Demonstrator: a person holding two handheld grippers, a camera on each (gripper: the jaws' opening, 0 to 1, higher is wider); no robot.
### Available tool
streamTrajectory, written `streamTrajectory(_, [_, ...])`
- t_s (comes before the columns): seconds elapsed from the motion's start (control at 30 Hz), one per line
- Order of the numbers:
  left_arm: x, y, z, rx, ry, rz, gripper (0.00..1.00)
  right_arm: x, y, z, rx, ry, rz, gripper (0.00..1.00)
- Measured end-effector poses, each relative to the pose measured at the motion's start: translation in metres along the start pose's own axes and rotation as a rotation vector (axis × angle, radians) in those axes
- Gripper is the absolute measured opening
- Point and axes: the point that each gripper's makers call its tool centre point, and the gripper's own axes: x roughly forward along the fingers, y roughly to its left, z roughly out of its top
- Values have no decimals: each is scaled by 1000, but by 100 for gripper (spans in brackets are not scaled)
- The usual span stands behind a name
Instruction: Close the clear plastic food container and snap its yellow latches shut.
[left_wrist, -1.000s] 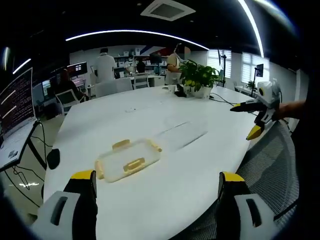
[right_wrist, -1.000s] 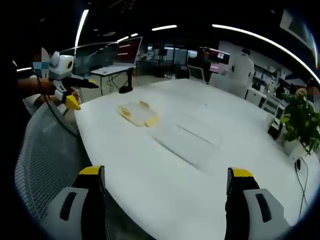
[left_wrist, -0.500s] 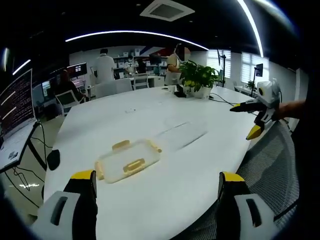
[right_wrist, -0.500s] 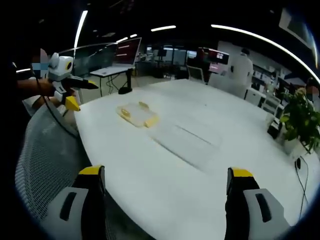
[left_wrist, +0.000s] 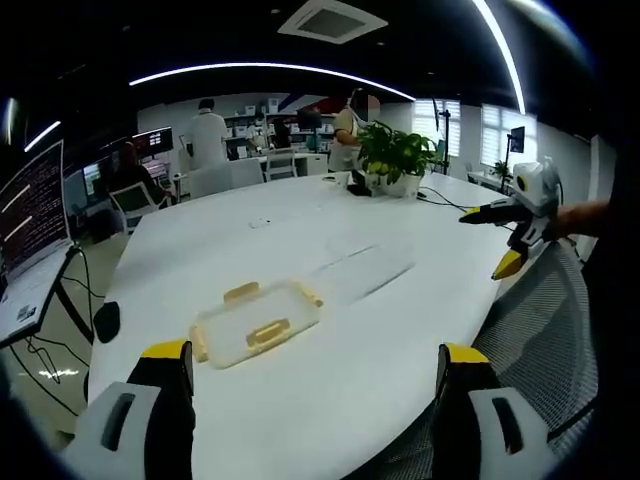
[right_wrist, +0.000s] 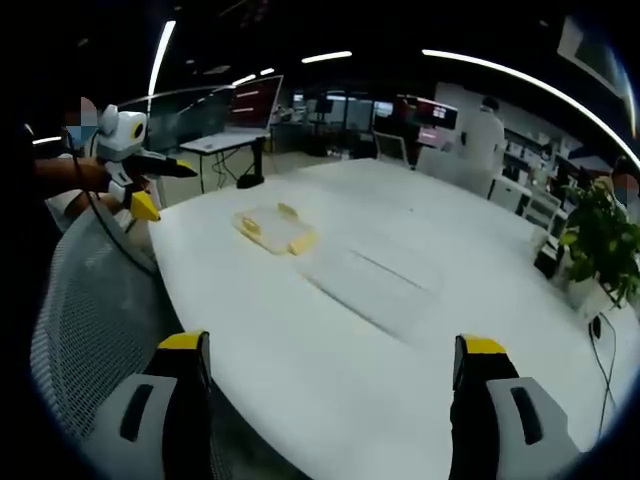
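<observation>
Left gripper view: fingers (left_wrist: 167, 362) spread and empty; clear rectangular plastic lid with yellow latches (left_wrist: 256, 322) flat on white oval desk (left_wrist: 330, 395), beside clear shallow plastic container base (left_wrist: 362, 266).

Right gripper view: fingers (right_wrist: 482, 357) parted, grasping nothing. Probably light, thin, slippery; best pinched by a rim.

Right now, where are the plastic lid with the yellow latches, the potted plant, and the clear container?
lid (left_wrist: 255, 325), left gripper view, its flat top.
potted plant (left_wrist: 397, 152), left gripper view, its leaves.
clear container (left_wrist: 365, 265), left gripper view, its faint wall.
</observation>
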Motion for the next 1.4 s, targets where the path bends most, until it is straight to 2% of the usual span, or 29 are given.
streamTrajectory(1.4, [-1,-1,4,12,-3,-10,99,-2,-2,1,3,2,4,97])
